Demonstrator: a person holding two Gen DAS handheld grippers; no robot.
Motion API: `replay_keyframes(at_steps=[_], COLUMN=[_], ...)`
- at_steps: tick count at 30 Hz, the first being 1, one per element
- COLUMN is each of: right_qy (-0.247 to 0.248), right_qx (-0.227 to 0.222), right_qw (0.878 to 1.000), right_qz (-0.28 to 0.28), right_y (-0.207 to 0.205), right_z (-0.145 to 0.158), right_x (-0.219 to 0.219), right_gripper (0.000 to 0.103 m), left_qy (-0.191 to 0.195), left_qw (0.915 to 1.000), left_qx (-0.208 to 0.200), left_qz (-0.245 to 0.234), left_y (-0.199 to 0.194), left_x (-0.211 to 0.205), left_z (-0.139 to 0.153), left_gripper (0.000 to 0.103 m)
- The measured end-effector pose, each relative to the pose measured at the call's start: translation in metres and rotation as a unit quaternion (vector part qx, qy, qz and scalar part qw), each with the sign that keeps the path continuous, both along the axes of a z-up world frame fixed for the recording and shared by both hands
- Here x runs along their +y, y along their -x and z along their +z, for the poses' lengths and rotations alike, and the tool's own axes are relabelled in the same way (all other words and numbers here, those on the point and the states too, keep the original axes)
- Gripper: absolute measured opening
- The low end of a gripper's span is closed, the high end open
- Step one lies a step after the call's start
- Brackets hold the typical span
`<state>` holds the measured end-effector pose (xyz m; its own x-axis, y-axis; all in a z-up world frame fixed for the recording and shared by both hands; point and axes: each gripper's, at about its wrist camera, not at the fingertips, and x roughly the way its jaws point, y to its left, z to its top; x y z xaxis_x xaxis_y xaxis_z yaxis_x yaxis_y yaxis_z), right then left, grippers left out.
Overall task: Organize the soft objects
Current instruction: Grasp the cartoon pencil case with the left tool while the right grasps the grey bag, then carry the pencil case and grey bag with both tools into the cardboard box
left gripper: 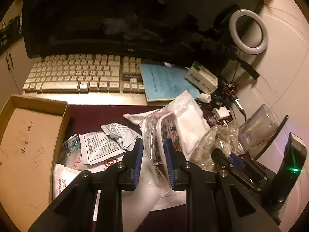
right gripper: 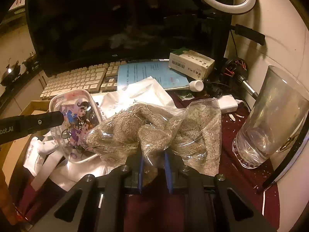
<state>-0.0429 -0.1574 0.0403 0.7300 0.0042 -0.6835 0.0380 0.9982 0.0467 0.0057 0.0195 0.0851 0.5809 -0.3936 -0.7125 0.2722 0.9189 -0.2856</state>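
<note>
Gripping a clear pouch (left gripper: 162, 135) in our left hand-held gripper (left gripper: 152, 162), we pinch the bagged towel (right gripper: 154, 127) with the right hand-held gripper (right gripper: 154, 166).

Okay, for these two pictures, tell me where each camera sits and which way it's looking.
Left wrist: sits on the left gripper, looking forward and down over the desk at the keyboard and cardboard box; its own fingers clamp a clear cartoon pouch.
Right wrist: sits on the right gripper, looking forward and down at the glass; its fingers pinch a bagged grey plush.
Shared: monitor, ring light, blue booklet, pouch, plush; each shows the other gripper.
</note>
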Motion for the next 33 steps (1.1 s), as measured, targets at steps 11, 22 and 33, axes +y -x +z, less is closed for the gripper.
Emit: replay_keyframes(at_steps=[11,22,33], right_qy=[-0.004,0.003,0.007], right_qx=[-0.009,-0.018,-0.028], right_qw=[1.0,1.0,0.999], right_qz=[-0.002,0.008,0.025], right_y=[0.006,0.01,0.009], right_z=[0.005,0.011,0.02], right_x=[0.001,0.006,0.019], right_gripper=[0.019,0.019,0.019], left_qy=[0.003,0.008,0.018], left_qw=[0.9999,0.9997,0.999], left_qx=[-0.011,-0.02,-0.032], left_qz=[-0.005,0.007,0.025], left_y=[0.008,0.012,0.018], left_x=[0.003,0.02,0.04], left_z=[0.013,0.026,0.039], left_gripper=[0.021,0.021,0.021])
